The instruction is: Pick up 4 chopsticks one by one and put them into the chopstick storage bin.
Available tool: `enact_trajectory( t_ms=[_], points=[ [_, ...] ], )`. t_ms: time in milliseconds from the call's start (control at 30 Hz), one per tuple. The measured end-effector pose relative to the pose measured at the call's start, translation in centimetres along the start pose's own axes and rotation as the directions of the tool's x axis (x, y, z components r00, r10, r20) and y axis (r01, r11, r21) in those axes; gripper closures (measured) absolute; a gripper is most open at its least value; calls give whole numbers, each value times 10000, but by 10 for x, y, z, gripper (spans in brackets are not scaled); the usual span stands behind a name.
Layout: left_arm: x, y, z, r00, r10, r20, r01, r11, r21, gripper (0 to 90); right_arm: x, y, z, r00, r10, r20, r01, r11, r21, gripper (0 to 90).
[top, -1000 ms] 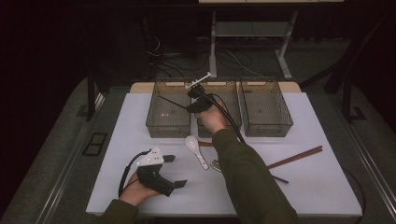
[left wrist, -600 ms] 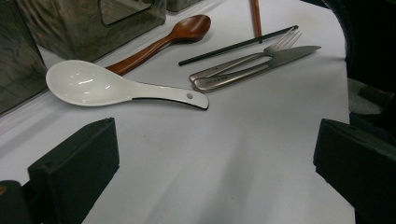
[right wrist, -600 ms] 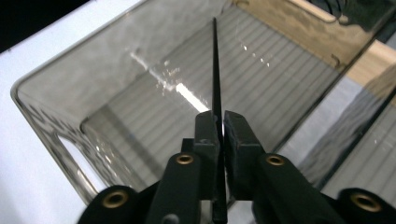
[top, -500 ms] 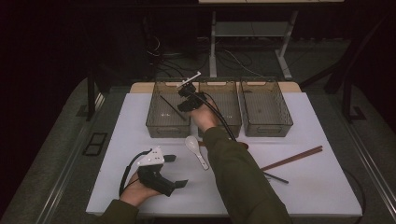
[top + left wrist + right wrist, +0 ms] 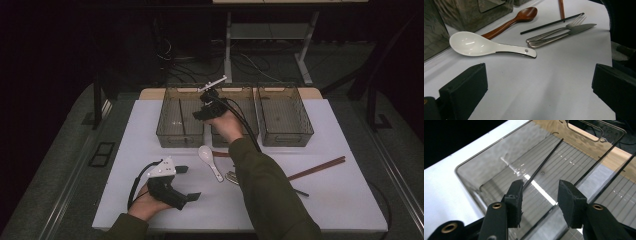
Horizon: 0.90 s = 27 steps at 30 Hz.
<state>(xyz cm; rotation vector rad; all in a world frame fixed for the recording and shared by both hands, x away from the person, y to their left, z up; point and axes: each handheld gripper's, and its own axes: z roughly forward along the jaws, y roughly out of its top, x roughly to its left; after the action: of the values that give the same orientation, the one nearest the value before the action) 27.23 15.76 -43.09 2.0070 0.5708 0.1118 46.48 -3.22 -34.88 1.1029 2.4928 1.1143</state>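
Observation:
My right gripper (image 5: 204,113) hangs over the left clear bin (image 5: 167,131) at the back of the table. Its jaws have just been opening, and in the right gripper view the right gripper (image 5: 540,202) stands open with nothing between the pads. A thin black chopstick (image 5: 544,162) lies loose on the ribbed floor of that bin, seen from above as a dark line (image 5: 181,120). My left gripper (image 5: 189,183) rests on the white table near the front edge, wide open and empty (image 5: 539,92). A white ceramic spoon (image 5: 489,46) lies just ahead of it.
The middle bin (image 5: 247,131) and the right bin (image 5: 284,117) stand beside the left one. On the table lie a wooden spoon (image 5: 511,21), a fork (image 5: 556,31), a knife (image 5: 574,30), another black chopstick (image 5: 551,23) and brown chopsticks (image 5: 320,167).
My right gripper has shifted slightly left over the left bin and its jaws have opened. The black chopstick it held now lies in the bin. The left gripper has stayed put.

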Motion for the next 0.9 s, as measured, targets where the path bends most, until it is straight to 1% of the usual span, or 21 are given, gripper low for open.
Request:
enact_trajectory(
  t_ms=[133, 167, 200, 267, 367, 400, 500, 567, 667, 800, 833, 867, 900],
  points=[
    [0, 0, 0, 10000, 10, 0, -10, 10000, 52, 0, -3, -9, -12, 9992, -156, -376, 150, 9997, -174, 525],
    [0, 0, 1, 10000, 31, -6, -31, 10000, 69, 0, -4, -14, -19, 9985, -321, -454, 311, 9993, -226, 518],
    [0, 0, 1, 10000, 27, -4, -27, 10000, 87, 0, -4, -14, -19, 9985, -321, -454, 311, 9993, -226, 518],
    [0, 0, 0, 10000, 16, 0, -16, 10000, 82, 0, -6, -18, -26, 9971, -384, -651, 367, 9990, -265, 505],
    [0, 0, 0, 10000, 54, -10, -54, 9999, 105, 0, -9, -25, -37, 9961, -518, -711, 505, 9985, -194, 487],
    [0, 0, 0, 10000, 49, -6, -49, 9999, 132, 0, -10, -27, -41, 9956, -590, -722, 573, 9980, -252, 482],
    [-1, 0, 1, 10000, -76, -12, 76, 10000, 51, 0, -13, -34, -56, 9944, -657, -823, 641, 9977, -220, 468],
    [-1, -1, 1, 10000, -77, 6, 77, 9999, 96, 0, -16, -40, -65, 9945, -715, -762, 701, 9973, -214, 461],
    [-2, -1, 2, 10000, -91, 17, 91, 9999, 55, 0, -21, -48, -78, 9945, -647, -829, 619, 9974, -355, 456],
    [-1, -1, 2, 9999, -148, -2, 148, 9998, 97, 0, -26, -59, -92, 9931, -745, -903, 705, 9964, -469, 446],
    [0, -1, 1, 10000, -79, 4, 79, 9998, 170, 0, -27, -62, -95, 9925, -789, -938, 743, 9959, -513, 445],
    [-1, -1, 1, 9999, -145, -4, 145, 9998, 121, 0, -28, -64, -98, 9923, -745, -991, 693, 9961, -553, 443],
    [0, -1, 1, 9999, -114, -10, 114, 9998, 146, 0, -29, -67, -100, 9919, -749, -1024, 692, 9959, -580, 441]
  ],
)
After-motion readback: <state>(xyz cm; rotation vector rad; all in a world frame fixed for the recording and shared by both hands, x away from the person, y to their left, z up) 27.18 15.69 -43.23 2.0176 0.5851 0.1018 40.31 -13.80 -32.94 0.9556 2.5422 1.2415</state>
